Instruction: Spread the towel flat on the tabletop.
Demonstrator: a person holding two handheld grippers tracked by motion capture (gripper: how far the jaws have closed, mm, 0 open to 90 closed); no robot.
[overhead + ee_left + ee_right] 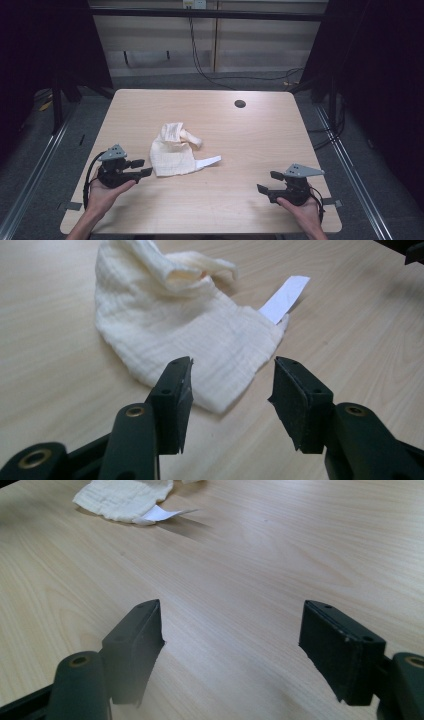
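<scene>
A crumpled cream cloth (172,150) (180,325) (125,497) lies a little left of the table's middle, with a white tag (207,162) (285,297) (160,514) sticking out on its right side. My left gripper (141,167) (232,400) is open just left of the cloth, its jaws level with the cloth's near edge and holding nothing. Near the table's front right, my right gripper (267,182) (232,650) is open over bare wood, far from the cloth.
The pale wooden table (250,140) has a round dark cable hole (240,104) at the back. Black frame rails run along both sides, and cables trail over the floor behind.
</scene>
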